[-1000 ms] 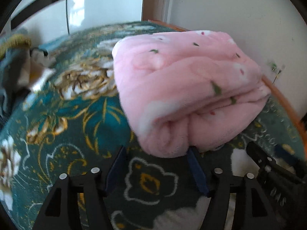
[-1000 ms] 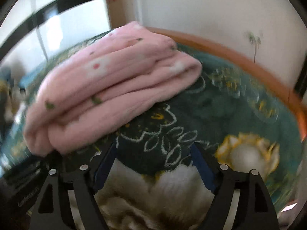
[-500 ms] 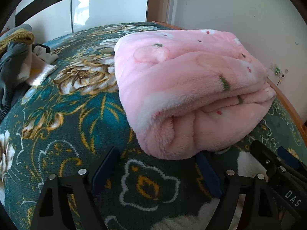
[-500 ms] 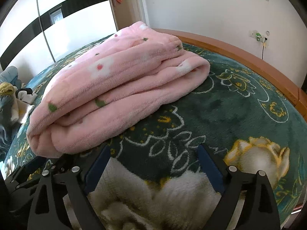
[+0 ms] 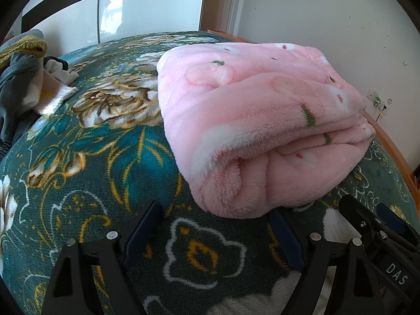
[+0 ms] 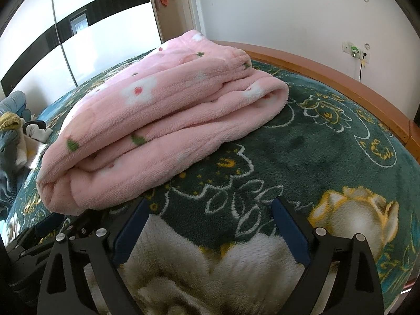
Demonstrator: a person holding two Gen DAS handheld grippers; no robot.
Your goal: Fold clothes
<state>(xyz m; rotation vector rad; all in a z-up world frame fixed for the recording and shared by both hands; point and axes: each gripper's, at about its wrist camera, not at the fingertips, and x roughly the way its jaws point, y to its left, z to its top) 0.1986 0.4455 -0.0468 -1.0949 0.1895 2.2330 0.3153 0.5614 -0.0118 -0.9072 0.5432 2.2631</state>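
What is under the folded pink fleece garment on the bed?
The pink fleece garment lies directly on the green floral blanket, which shows all around it. Whether anything else is beneath the garment cannot be seen; it covers that part.

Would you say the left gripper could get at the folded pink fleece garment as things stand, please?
Probably yes: the left gripper is open and empty, the folded pink fleece garment lies just ahead on the floral bedspread, and nothing sits between them.

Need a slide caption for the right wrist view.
Folded pink fleece garment rests on the floral bedspread; right gripper jaws open and empty.
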